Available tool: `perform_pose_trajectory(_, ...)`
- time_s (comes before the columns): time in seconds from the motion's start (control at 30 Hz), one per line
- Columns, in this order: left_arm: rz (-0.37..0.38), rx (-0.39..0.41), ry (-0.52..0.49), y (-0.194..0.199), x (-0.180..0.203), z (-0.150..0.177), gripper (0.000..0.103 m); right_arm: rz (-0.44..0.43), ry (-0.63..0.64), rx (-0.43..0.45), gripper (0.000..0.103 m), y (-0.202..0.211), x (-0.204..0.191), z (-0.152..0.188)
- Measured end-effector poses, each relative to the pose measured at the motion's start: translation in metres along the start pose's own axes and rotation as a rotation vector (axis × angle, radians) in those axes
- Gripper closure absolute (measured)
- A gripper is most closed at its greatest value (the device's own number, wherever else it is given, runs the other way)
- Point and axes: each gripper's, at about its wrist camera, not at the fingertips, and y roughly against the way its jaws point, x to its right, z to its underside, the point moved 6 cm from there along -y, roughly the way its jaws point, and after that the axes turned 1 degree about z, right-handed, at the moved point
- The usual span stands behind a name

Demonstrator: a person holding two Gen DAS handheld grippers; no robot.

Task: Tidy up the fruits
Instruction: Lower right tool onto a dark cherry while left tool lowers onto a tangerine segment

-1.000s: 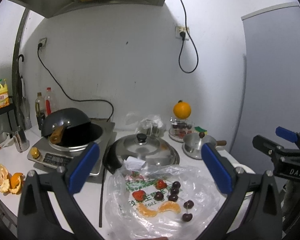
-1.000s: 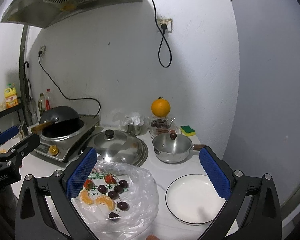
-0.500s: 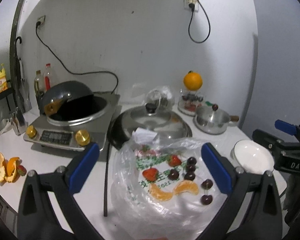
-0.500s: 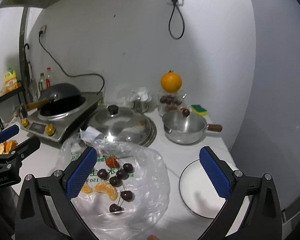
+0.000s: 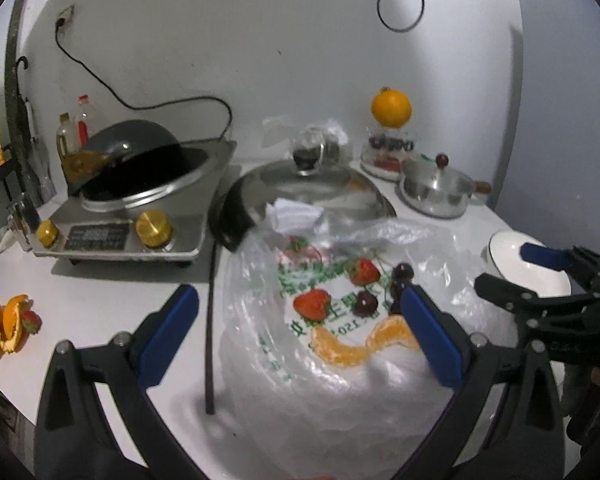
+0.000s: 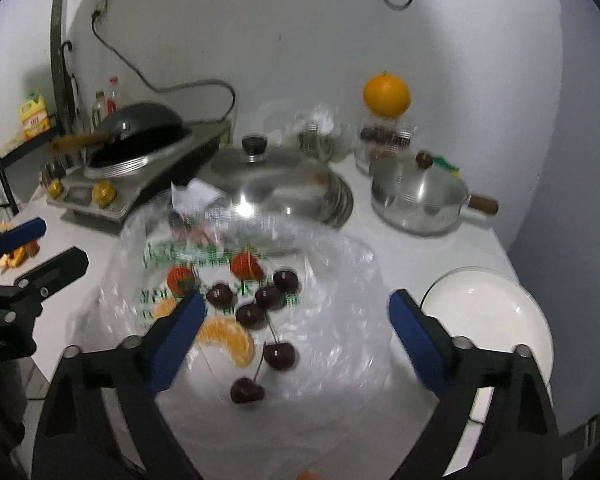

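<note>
Fruit lies on a clear bag (image 6: 332, 280) spread on the white counter (image 5: 100, 304): two strawberries (image 5: 311, 305), orange segments (image 6: 229, 340) and dark cherries (image 6: 279, 355). Left gripper (image 5: 300, 328) hangs over it, jaws wide apart, empty. Right gripper (image 6: 294, 336) has just been narrowing, jaws apart, gripping nothing, a white plate (image 6: 492, 320) beside it.
</note>
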Motion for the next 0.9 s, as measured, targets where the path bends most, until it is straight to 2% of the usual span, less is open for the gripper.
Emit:
perform_pose_trajectory(0.07, 0.007, -0.017, -0.016, -0.005, 0.006, 0.004, 0.001, -0.009, 0.008, -0.029, 0.024, -0.006, 0.001, 0.009)
perform_pose_trajectory(0.13, 0.014, -0.031, -0.029, -0.010, 0.011, 0.006, 0.001, -0.018, 0.011, -0.048, 0.036, -0.013, 0.002, 0.015)
perform_pose_trajectory(0.23, 0.025, -0.045, -0.057, -0.017, 0.021, 0.007, 0.001, -0.045, 0.016, -0.080, 0.046, -0.023, 0.004, 0.023)
perform_pose_trajectory(0.43, 0.054, -0.063, -0.096, -0.028, 0.039, 0.009, 0.001, -0.109, 0.022, -0.095, 0.051, -0.032, 0.003, 0.028)
perform_pose_trajectory(0.53, 0.092, -0.099, -0.116, -0.040, 0.049, 0.015, 0.001, -0.126, 0.032, -0.105, 0.056, -0.037, 0.004, 0.031)
perform_pose_trajectory(0.73, 0.073, -0.151, -0.149, -0.062, 0.047, 0.030, 0.001, -0.164, 0.047, -0.114, 0.064, -0.041, 0.006, 0.036)
perform_pose_trajectory(0.8, 0.071, -0.158, -0.162, -0.067, 0.045, 0.034, 0.006, -0.184, 0.050, -0.120, 0.066, -0.042, 0.005, 0.038)
perform_pose_trajectory(0.83, 0.077, -0.168, -0.168, -0.069, 0.044, 0.035, 0.012, -0.190, 0.056, -0.123, 0.066, -0.043, 0.004, 0.039)
perform_pose_trajectory(0.9, 0.097, -0.185, -0.174, -0.075, 0.044, 0.037, 0.015, -0.196, 0.063, -0.129, 0.066, -0.045, 0.003, 0.041)
